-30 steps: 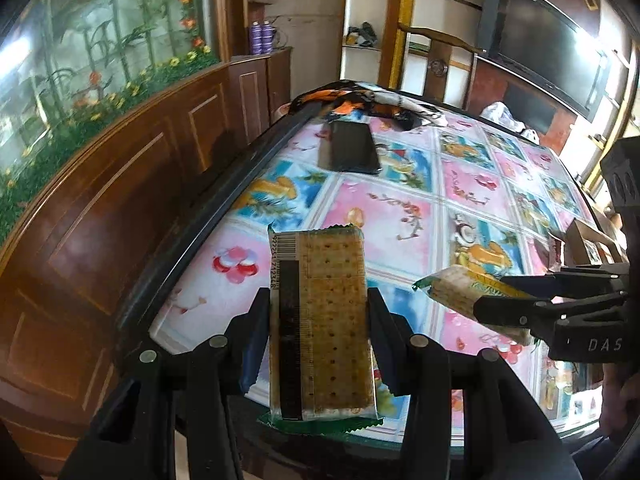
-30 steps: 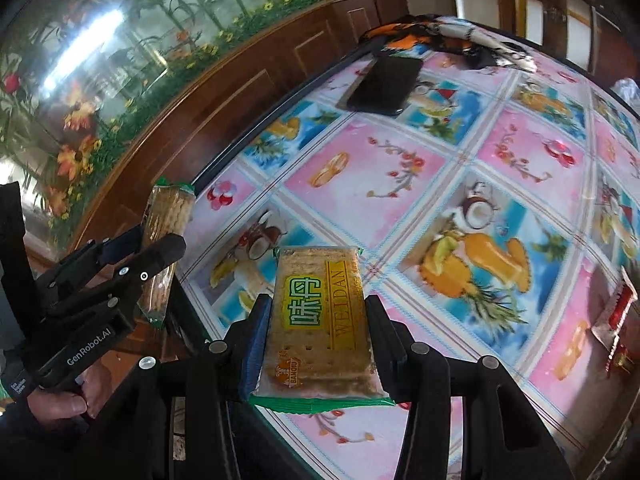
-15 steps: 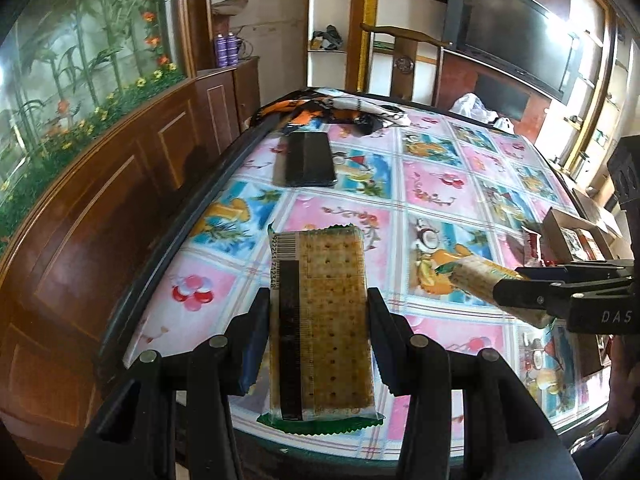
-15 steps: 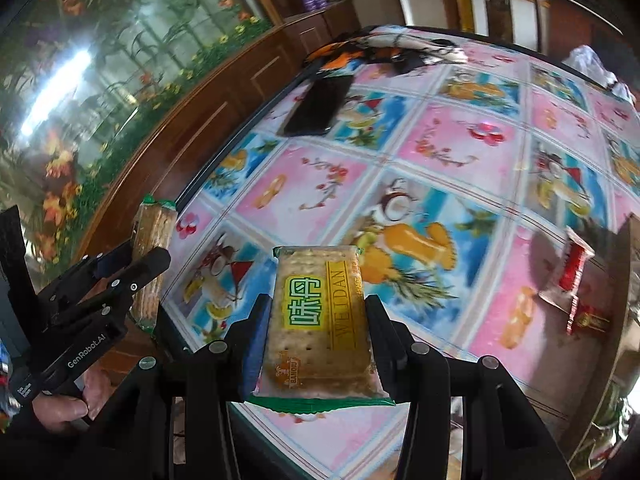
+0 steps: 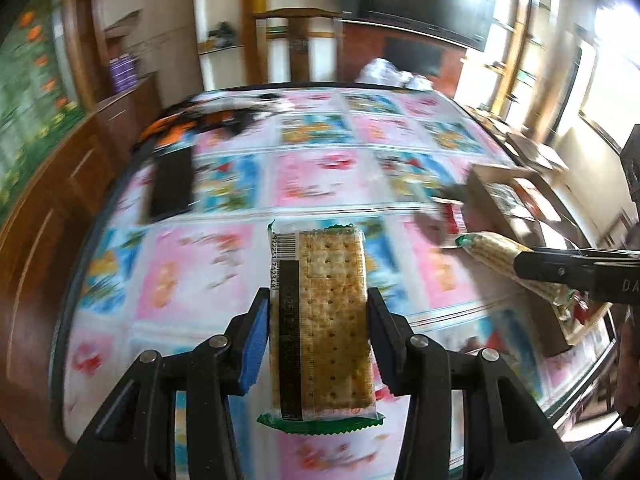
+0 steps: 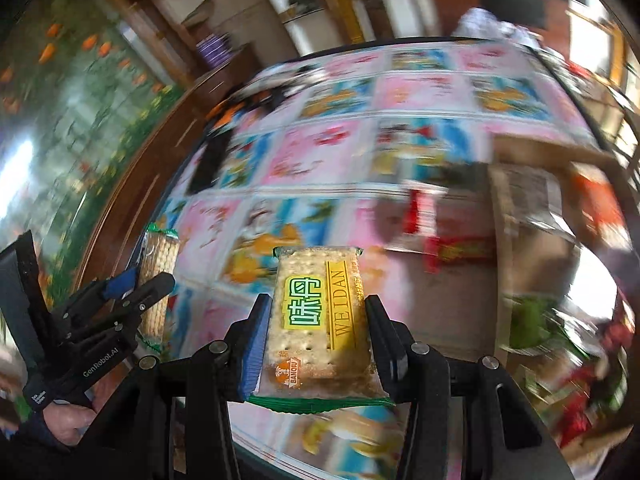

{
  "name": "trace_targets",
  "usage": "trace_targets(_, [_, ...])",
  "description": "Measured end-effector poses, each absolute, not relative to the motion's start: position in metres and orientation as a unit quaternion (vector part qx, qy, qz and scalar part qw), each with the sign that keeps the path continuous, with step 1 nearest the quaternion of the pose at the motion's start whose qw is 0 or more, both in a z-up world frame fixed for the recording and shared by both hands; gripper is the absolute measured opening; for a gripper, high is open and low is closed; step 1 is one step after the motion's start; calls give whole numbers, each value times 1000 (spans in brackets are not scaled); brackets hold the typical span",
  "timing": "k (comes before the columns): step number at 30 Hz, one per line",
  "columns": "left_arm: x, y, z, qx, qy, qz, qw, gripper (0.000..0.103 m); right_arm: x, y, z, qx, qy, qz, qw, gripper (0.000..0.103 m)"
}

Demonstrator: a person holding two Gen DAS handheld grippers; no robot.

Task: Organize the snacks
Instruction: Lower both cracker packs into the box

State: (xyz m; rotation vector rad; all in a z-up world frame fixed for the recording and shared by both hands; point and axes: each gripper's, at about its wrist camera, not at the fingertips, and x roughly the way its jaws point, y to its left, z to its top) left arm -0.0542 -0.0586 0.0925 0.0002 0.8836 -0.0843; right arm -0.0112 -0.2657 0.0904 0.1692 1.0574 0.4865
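Observation:
My left gripper [image 5: 316, 312] is shut on a clear-wrapped cracker pack [image 5: 324, 320], back side up with a barcode, held above the table. My right gripper [image 6: 316, 316] is shut on a second cracker pack [image 6: 320, 320] with a green and yellow WEIDAN label. Each gripper shows in the other view: the right one with its pack [image 5: 508, 256] at the right, the left one with its pack [image 6: 158, 276] at the lower left. Red snack packets [image 6: 456, 248] lie on the table beside a cardboard box [image 5: 516, 204].
The table has a pink and blue fruit-print cloth [image 5: 320, 184]. A black phone [image 5: 170, 186] lies at its far left, with crumpled cloth [image 5: 208, 124] behind it. A wooden cabinet [image 5: 48, 208] runs along the left. More snacks and a green item [image 6: 528, 320] sit at the right, blurred.
Both grippers have swung to the right with their cracker packs still held. The cardboard box and red packets have come closer in both views. The frames are now motion-blurred.

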Motion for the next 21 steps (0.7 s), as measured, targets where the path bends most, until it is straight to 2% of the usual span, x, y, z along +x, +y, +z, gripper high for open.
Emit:
trace_targets(10, [-24,-162,96,47,416,-175,891,45,-51,-385,103,156,470,93,864,50])
trace_targets(21, [-21,-263,97,84,408,-276,866,45,-83,-459,108,180,460,11,869,50])
